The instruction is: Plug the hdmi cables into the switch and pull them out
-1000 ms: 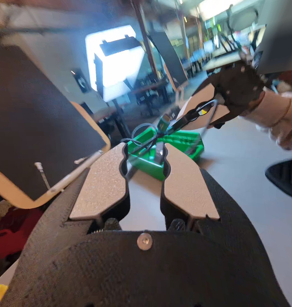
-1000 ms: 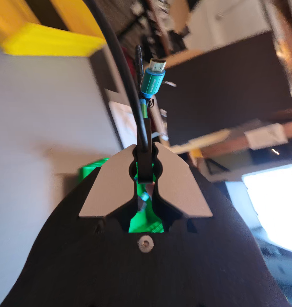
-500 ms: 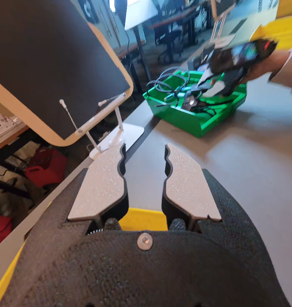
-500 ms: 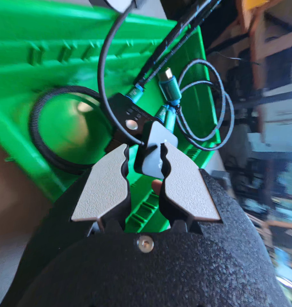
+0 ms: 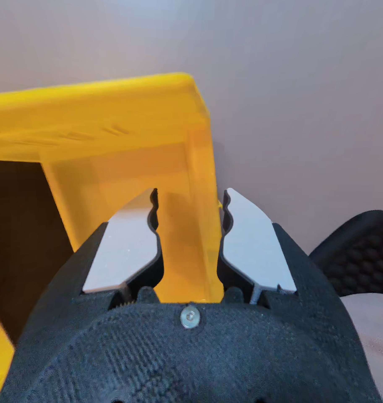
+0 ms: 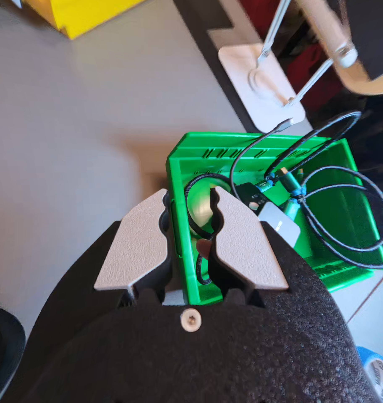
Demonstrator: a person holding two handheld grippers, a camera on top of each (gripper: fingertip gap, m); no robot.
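Note:
In the right wrist view a green bin [image 6: 175, 174] holds a small black switch box [image 6: 248, 193], teal-ended HDMI plugs [image 6: 289, 177] on black braided cables [image 6: 330, 246], and a light grey block [image 6: 280, 224]. My right gripper [image 6: 189, 190] is open and empty. It hovers over the bin's near-left corner, one finger outside the wall and one above the inside. My left gripper [image 5: 190, 192] is open and empty over the corner of a yellow bin [image 5: 120, 113]. No cable or switch shows in the left wrist view.
The bins stand on a grey table [image 6: 77, 130]. A yellow bin [image 6: 88, 15] lies at the far left. A white stand base [image 6: 258, 87] sits beyond the green bin at the table edge. A blue tape roll [image 6: 378, 370] is near right. A black textured object [image 5: 360, 250] is right of my left gripper.
My right gripper let go of the grey block, which now lies in the green bin, opened wider and drew back. My left gripper swung away from the green bin to the yellow bin.

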